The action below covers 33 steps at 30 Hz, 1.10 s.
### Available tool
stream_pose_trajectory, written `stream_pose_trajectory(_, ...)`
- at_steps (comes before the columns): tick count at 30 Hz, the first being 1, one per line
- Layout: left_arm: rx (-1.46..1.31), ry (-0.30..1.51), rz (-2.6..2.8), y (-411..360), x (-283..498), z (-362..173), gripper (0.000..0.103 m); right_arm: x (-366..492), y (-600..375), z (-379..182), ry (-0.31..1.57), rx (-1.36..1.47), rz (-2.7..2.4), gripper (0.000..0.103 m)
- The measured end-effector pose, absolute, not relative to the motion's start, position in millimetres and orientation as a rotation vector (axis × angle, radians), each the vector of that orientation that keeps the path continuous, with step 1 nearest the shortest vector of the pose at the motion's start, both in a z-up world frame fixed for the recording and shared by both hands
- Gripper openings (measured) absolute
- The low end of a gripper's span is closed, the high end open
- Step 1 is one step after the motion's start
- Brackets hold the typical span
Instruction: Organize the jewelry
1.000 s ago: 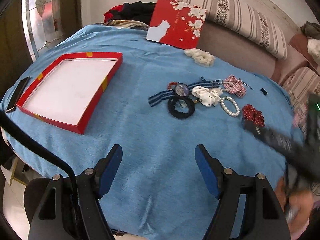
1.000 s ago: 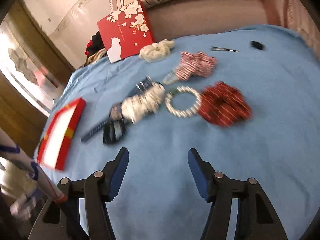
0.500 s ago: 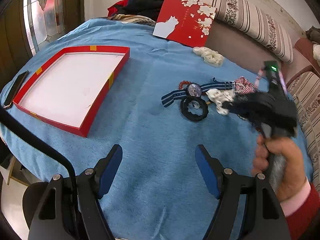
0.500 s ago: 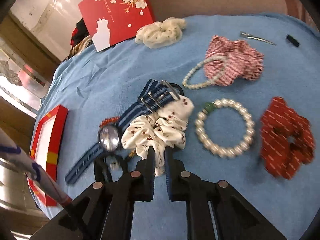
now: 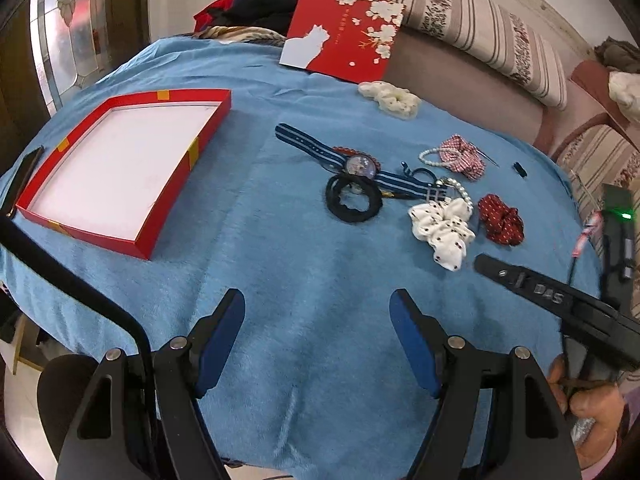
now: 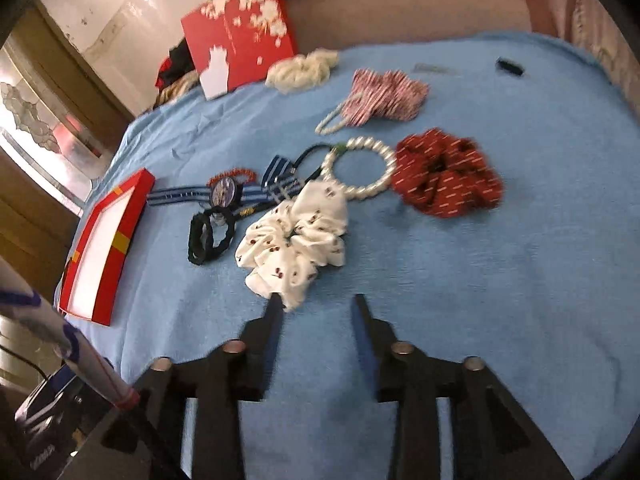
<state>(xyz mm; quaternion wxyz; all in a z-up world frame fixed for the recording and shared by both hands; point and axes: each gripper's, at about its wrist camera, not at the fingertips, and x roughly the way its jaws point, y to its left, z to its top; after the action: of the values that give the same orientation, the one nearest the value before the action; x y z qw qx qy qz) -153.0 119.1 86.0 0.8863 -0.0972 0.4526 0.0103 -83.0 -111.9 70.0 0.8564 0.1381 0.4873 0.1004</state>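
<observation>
**Blue cloth, scattered jewelry, red tray at upper left**

Blue cloth point(image 5: 280, 280) is carrying the white scrunchie point(image 6: 296, 236) at frame centre, lying just ahead of the right gripper point(image 6: 316, 308), whose jaws, empty, have just been opening. Left gripper point(image 5: 316, 312) is hovering released at lower centre. Step in hand, seemingly: regrasping the scrunchie; next calls for closing, then carrying to the red tray point(image 5: 192, 152)

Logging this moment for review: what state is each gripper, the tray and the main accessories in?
Left gripper: open, empty, above the cloth.
Right gripper: open, jaws just opening, nothing between them.
Red tray: empty.
White spotted scrunchie: on the cloth, beside the right gripper's fingertip.
Watch: flat, strap unbuckled.
Pearl bracelet: on the cloth, partly under the scrunchie.
</observation>
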Motion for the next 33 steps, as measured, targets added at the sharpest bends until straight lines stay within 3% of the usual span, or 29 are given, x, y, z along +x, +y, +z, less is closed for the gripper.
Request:
stream_pose_trajectory(10,-0.176,0.96,-0.018,99.1,-161.8,88.3,0.074,-123.3,-141.0,80.3,0.941,0.246,0.092,0.054)
stream_pose_trajectory(33,0.007,0.943,0.012,71.2,-165.2,87.8,0.074,-138.5,-150.0,68.6,0.931,0.176,0.022,0.058)
